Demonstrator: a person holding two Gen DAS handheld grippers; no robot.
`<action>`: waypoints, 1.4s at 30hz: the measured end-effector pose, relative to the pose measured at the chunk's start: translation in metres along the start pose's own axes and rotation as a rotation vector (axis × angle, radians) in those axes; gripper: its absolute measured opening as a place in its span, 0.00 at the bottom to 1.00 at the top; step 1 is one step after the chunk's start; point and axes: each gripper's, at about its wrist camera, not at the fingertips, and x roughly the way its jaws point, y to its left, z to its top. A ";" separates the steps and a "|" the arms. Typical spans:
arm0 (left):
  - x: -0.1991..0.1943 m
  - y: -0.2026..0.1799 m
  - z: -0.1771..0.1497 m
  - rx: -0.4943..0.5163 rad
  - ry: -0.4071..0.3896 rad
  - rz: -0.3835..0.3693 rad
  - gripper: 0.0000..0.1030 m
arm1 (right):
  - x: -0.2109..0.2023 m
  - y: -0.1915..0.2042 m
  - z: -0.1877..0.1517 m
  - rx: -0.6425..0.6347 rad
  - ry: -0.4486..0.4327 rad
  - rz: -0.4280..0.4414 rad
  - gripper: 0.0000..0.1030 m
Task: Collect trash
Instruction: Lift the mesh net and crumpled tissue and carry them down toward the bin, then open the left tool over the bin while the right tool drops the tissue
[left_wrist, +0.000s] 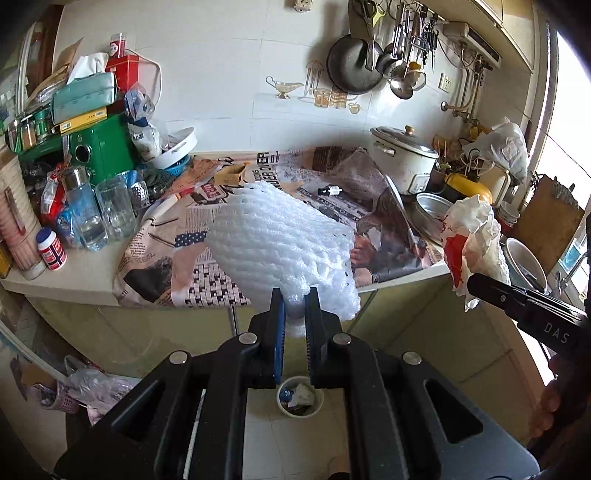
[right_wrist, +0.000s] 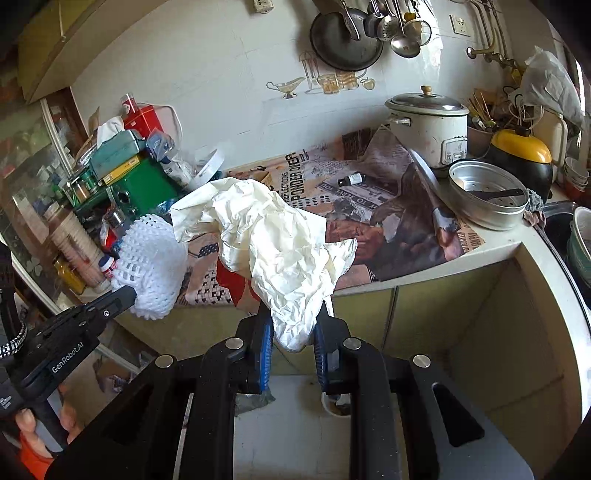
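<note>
1. The left gripper is clamped on one corner of a white foam net; the net's long axis runs up and away from the jaws, toward the counter.
2. The right gripper is pinched on the lower end of a crumpled white paper wrapper with red print; the wrapper fans upward and to the left from the jaws.
3. Both items hang in the air in front of the counter's edge, side by side, net to the left of wrapper.
4. Below the counter, on the floor, stands a small round bin with scraps inside, seen between the left gripper's fingers.
5. On the counter lies a newspaper sheet, with a small dark bottle on it.
6. At the counter's far right stands a white rice cooker.
</note>
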 end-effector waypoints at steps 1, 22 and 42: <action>0.003 -0.002 -0.006 -0.001 0.012 -0.003 0.08 | 0.001 -0.002 -0.004 -0.001 0.011 -0.001 0.17; 0.211 -0.015 -0.192 -0.159 0.308 0.112 0.08 | 0.191 -0.118 -0.133 -0.022 0.343 -0.022 0.17; 0.374 0.046 -0.330 -0.262 0.458 0.190 0.08 | 0.437 -0.151 -0.280 -0.041 0.660 0.034 0.25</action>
